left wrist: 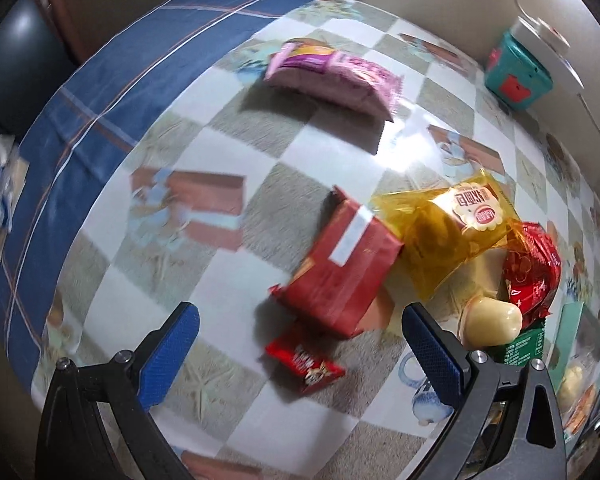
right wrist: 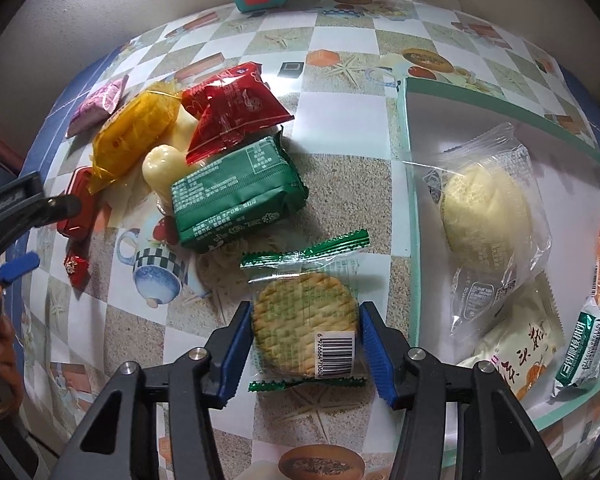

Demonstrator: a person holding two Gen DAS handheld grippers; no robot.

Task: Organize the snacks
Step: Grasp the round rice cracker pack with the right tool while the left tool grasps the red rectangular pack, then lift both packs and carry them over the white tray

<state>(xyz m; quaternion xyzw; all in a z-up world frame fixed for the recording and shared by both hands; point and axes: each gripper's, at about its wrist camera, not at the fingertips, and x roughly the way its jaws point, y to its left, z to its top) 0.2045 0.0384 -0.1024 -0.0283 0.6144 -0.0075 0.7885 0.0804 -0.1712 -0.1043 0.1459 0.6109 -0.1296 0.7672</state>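
Jaws of the right gripper [right wrist: 305, 344] clamp a cracker packet [right wrist: 305, 320] just left of the tray [right wrist: 410, 208], which holds several snacks, while the left gripper [left wrist: 300, 344] hangs open over the heap [right wrist: 204, 152] still unsorted farther left.
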